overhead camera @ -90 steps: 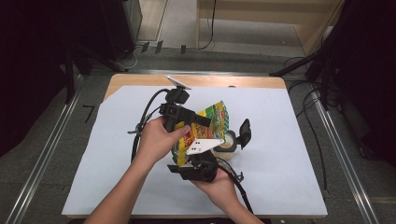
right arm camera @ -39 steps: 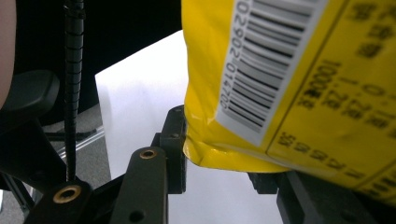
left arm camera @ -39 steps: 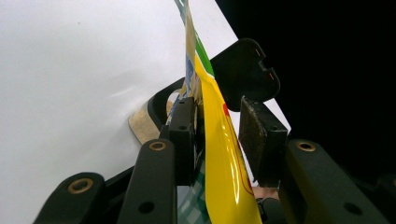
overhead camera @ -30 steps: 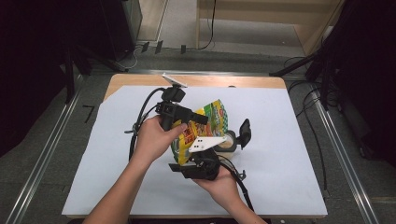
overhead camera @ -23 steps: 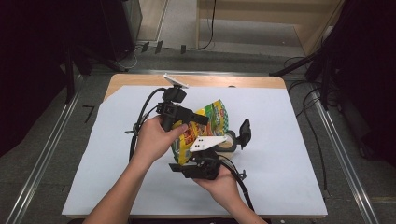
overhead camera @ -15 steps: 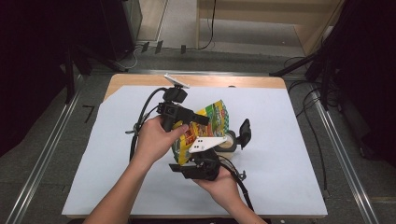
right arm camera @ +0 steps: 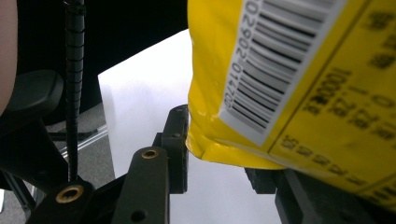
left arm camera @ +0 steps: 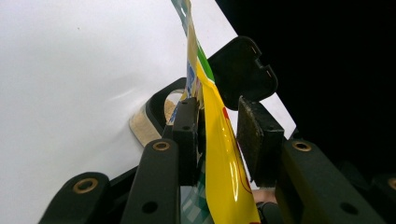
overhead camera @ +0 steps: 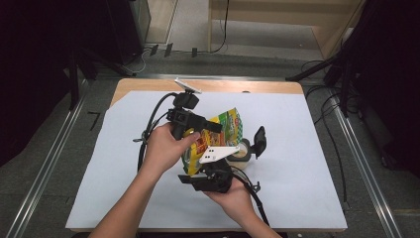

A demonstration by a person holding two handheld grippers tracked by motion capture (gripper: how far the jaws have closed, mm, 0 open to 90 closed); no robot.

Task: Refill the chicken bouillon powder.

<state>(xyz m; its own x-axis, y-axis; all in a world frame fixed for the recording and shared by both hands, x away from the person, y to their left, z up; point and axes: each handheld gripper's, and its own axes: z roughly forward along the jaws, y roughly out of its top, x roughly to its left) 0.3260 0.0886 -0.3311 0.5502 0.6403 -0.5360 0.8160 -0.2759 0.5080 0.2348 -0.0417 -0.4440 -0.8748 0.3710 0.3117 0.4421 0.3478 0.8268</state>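
The left tool [left arm camera: 217, 135] is straddling the upper edge of the yellow snack bag [overhead camera: 214, 141], one pad touching the film, the other standing just off it. At six o'clock the right tool [right arm camera: 219, 154] is sitting part-open around the bag's bottom corner, grip uncertain. The bag is hanging above the tabletop [overhead camera: 99, 173], its long axis running twelve to six between both tools, with a tape roll [overhead camera: 241, 152] at three o'clock.

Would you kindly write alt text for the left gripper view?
A yellow snack bag stands edge-on between the left tool's two black jaws, against the left jaw with a gap at the right one. Behind it, on the white table cover, lies a black-rimmed container with its lid raised.
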